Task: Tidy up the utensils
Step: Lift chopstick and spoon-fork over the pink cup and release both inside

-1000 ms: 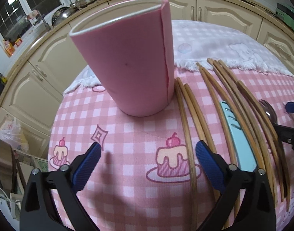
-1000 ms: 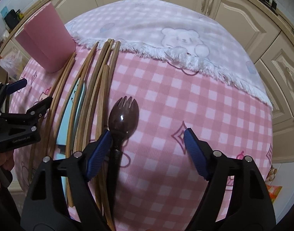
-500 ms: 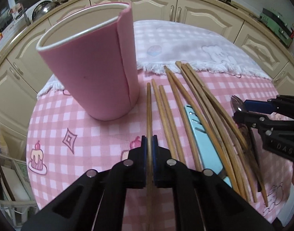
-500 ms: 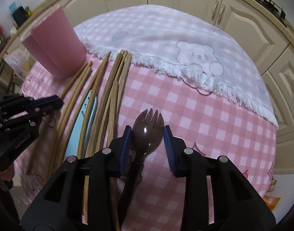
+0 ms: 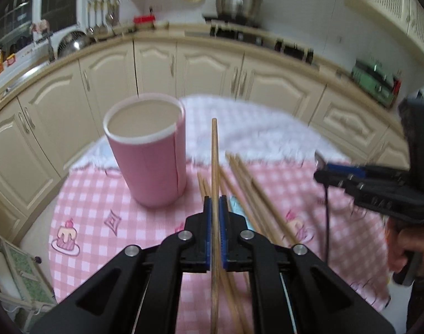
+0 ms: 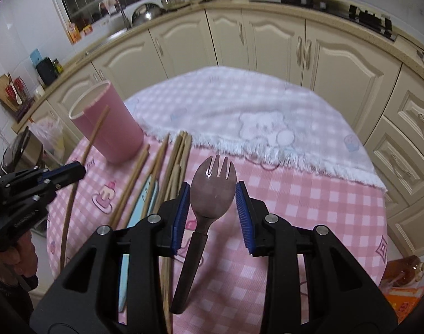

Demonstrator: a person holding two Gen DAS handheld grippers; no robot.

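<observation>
Left wrist view: left gripper (image 5: 215, 231) fingers clamped together on one chopstick (image 5: 214, 167). Right gripper (image 6: 213, 211) fingers partly apart, pinching a brown spork (image 6: 212, 192).

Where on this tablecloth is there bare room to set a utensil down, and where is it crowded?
Free: the pink check right of the spork, below the white fringed cloth; also the patch left of the pink cup, round the cake print. Crowded: the strip beside the cup, where chopsticks and a blue utensil lie packed.
</observation>
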